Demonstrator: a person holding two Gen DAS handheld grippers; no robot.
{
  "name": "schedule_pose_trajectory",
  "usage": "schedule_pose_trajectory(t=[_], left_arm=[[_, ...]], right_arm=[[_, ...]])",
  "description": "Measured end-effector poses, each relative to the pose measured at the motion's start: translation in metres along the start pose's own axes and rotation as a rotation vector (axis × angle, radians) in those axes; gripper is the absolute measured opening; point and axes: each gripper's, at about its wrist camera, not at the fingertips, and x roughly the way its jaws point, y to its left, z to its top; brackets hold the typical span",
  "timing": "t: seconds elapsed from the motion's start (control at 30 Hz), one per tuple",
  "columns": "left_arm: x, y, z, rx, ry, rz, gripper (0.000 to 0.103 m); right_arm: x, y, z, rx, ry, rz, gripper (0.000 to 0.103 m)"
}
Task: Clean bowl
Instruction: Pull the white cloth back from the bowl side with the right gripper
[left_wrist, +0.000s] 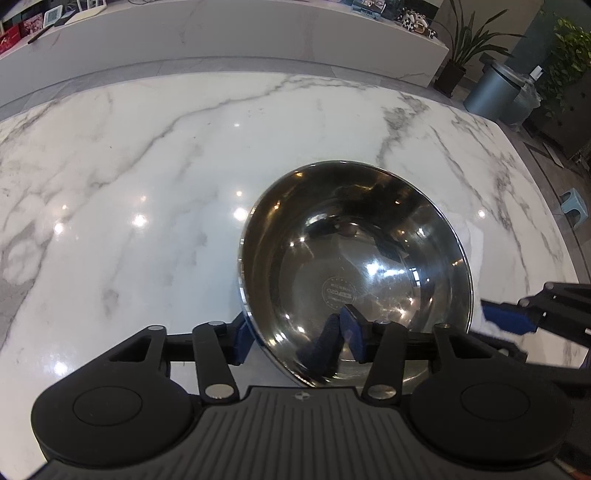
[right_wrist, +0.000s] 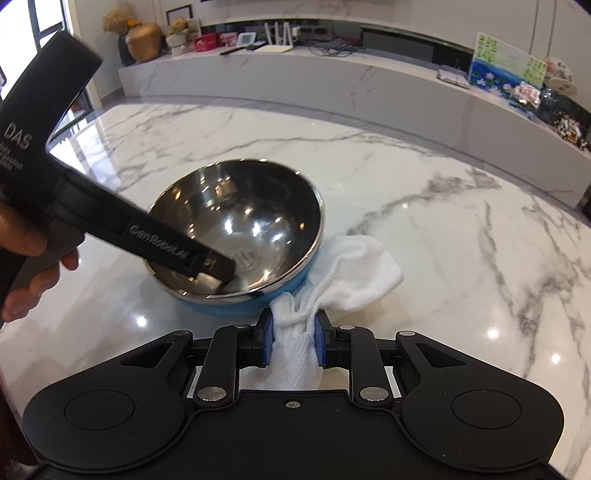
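A steel bowl (left_wrist: 369, 240) with a blue outside (right_wrist: 236, 308) sits on the white marble table (left_wrist: 147, 166). My left gripper (left_wrist: 297, 332) straddles the near wall of the bowl: one blue pad is outside, the other inside, where it meets its own reflection. In the right wrist view a finger of that gripper (right_wrist: 218, 269) reaches into the bowl (right_wrist: 240, 206). My right gripper (right_wrist: 293, 339) is shut on a bunched white cloth (right_wrist: 354, 273), which trails onto the table against the bowl's right side. Its blue pad (left_wrist: 506, 317) shows to the right of the bowl.
A person's hand (right_wrist: 26, 258) holds the left gripper's handle. Behind the table runs a low marble ledge (right_wrist: 332, 85) with boxes, cables and pictures. Potted plants (left_wrist: 461, 48), a grey bin (left_wrist: 491, 88) and a small blue stool (left_wrist: 572, 201) stand on the floor at the right.
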Motion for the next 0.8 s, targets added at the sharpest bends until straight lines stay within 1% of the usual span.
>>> schedule_pose_trajectory(t=[0.07,0.17,0.33,0.4,0.5,0.57,0.6,0.7,0.77,0.8], left_arm=[[-0.001,-0.001,0.0,0.014,0.003,-0.002,0.04],[-0.002,-0.003,-0.001,0.036,0.006,-0.008,0.038],[-0.001,-0.004,-0.002,0.036,0.015,-0.034,0.037],[0.001,-0.003,-0.001,0.016,0.017,-0.035,0.038],[0.002,-0.002,-0.002,-0.001,0.017,-0.034,0.039],[0.002,-0.003,-0.003,-0.008,0.019,-0.033,0.042],[0.003,-0.003,-0.003,-0.015,0.023,-0.036,0.046],[0.004,-0.004,-0.005,-0.026,0.028,-0.044,0.049],[0.004,-0.004,-0.005,-0.025,0.028,-0.041,0.049],[0.004,-0.004,-0.005,-0.025,0.027,-0.039,0.049]], right_arm=[[-0.002,-0.004,0.0,0.013,-0.012,-0.01,0.021],[-0.011,-0.016,0.003,0.05,-0.056,-0.02,0.021],[-0.022,-0.028,0.006,0.092,-0.097,-0.005,0.021],[-0.02,-0.028,0.006,0.091,-0.092,0.005,0.021],[-0.013,-0.024,0.004,0.074,-0.06,0.01,0.021],[-0.008,-0.022,0.004,0.065,-0.043,0.006,0.02],[-0.006,-0.022,0.003,0.066,-0.031,-0.017,0.02],[0.0,-0.023,0.001,0.067,-0.005,-0.092,0.02],[0.0,-0.026,0.0,0.071,-0.004,-0.13,0.027],[-0.001,-0.029,-0.001,0.081,-0.011,-0.138,0.036]])
